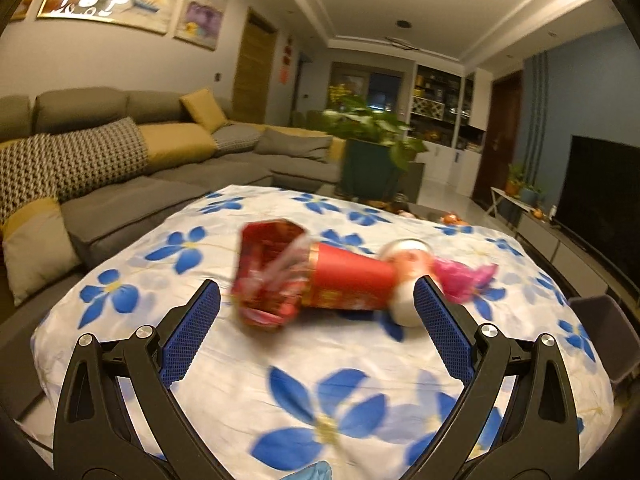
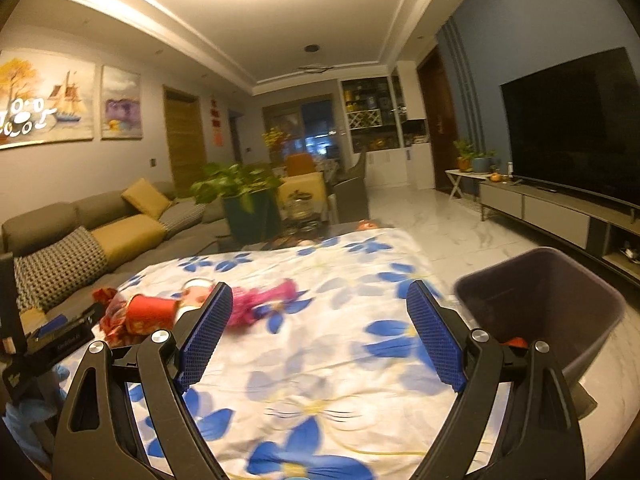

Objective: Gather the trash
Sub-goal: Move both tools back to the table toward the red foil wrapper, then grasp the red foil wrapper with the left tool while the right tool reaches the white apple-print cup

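Reach step. Left gripper (image 1: 316,300) wide open, empty; red cup (image 1: 348,280) lying just ahead between fingers, wrappers beside it. Right gripper (image 2: 320,308) wide open, empty; bin (image 2: 560,300) to its right. Next, likely: advance, close on cup.

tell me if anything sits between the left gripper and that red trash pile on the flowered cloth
Nothing visible does. The left gripper is open and aimed at the red paper cup and the crumpled red box, with only bare flowered cloth in the gap. The bin stands off the table's right edge.
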